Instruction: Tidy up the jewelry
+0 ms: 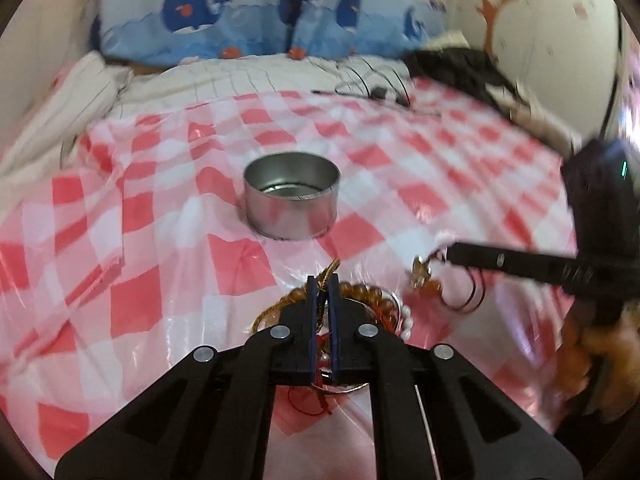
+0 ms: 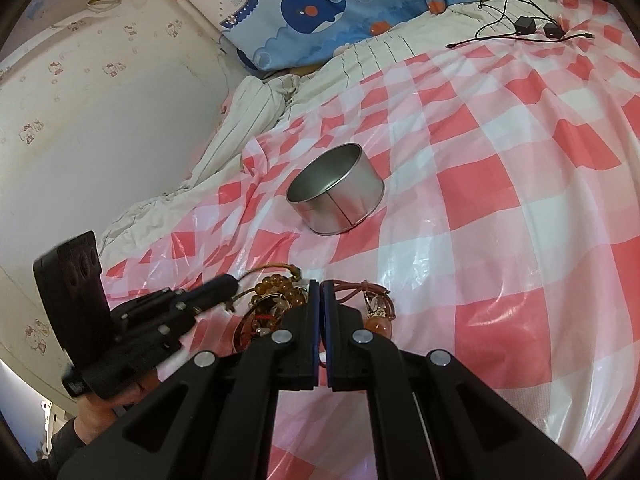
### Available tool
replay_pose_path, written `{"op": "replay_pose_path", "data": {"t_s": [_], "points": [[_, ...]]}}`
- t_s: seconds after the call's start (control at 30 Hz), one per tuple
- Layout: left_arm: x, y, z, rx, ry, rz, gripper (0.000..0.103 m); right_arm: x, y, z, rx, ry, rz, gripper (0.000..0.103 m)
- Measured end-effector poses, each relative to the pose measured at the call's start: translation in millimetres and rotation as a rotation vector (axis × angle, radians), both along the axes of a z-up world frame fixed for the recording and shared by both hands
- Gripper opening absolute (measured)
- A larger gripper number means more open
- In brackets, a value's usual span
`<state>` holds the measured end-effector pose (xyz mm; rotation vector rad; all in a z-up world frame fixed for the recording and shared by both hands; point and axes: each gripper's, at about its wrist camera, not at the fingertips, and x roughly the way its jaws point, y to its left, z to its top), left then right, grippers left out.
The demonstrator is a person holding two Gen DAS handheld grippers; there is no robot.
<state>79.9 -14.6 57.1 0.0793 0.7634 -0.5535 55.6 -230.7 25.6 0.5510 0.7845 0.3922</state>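
A round silver tin [image 1: 291, 196] stands open and empty on the red-checked plastic sheet; it also shows in the right wrist view [image 2: 338, 190]. A pile of jewelry, amber bead bracelets [image 1: 362, 294] with pearls and red thread, lies on a metal lid just in front. My left gripper [image 1: 323, 280] is shut on a gold-brown cord [image 1: 331, 269] from that pile. My right gripper [image 2: 320, 285] is shut on a brown cord [image 2: 347, 289] with an amber pendant [image 2: 376, 322]. In the left wrist view the right gripper [image 1: 448, 254] holds that pendant [image 1: 421, 274] beside the pile.
The checked sheet [image 2: 500, 184] covers a bed. A whale-print pillow [image 1: 256, 16] lies at the head. Black cables and adapters [image 2: 524, 26] lie at the far right, with dark clothing [image 1: 460, 68] nearby. A wall [image 2: 100, 112] borders the left side.
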Motion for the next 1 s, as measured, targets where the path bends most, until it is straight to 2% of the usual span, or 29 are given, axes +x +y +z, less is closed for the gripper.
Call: {"op": "replay_pose_path", "data": {"t_s": [0.13,0.27,0.53,0.7,0.77,0.8,0.87,0.93,1.0], "points": [[6,10,9,-0.09,0.018,0.012,0.004,0,0,5,0.014,-0.021,0.005,0.004],[16,18,26,-0.159,0.016,0.012,0.004,6,3,22,0.037,-0.066,0.033,0.004],[57,13,56,-0.235,0.005,-0.005,0.004,46,6,53,0.048,-0.126,0.084,0.004],[89,0,58,-0.273,0.017,-0.004,0.004,70,4,66,0.016,-0.125,0.108,0.004],[98,-5,56,-0.281,0.023,-0.004,0.004,69,6,64,-0.075,-0.091,0.105,0.004],[103,-9,54,-0.282,0.025,-0.003,0.004,66,9,58,-0.137,-0.063,0.102,0.009],[108,-12,51,-0.284,0.028,-0.002,0.004,57,14,36,-0.226,0.021,0.137,0.058],[110,-13,49,-0.285,0.032,-0.003,0.004,40,23,17,-0.291,0.064,0.205,0.06],[110,-14,48,-0.274,0.029,-0.007,0.004,30,35,9,-0.314,0.088,0.289,0.06]]}}
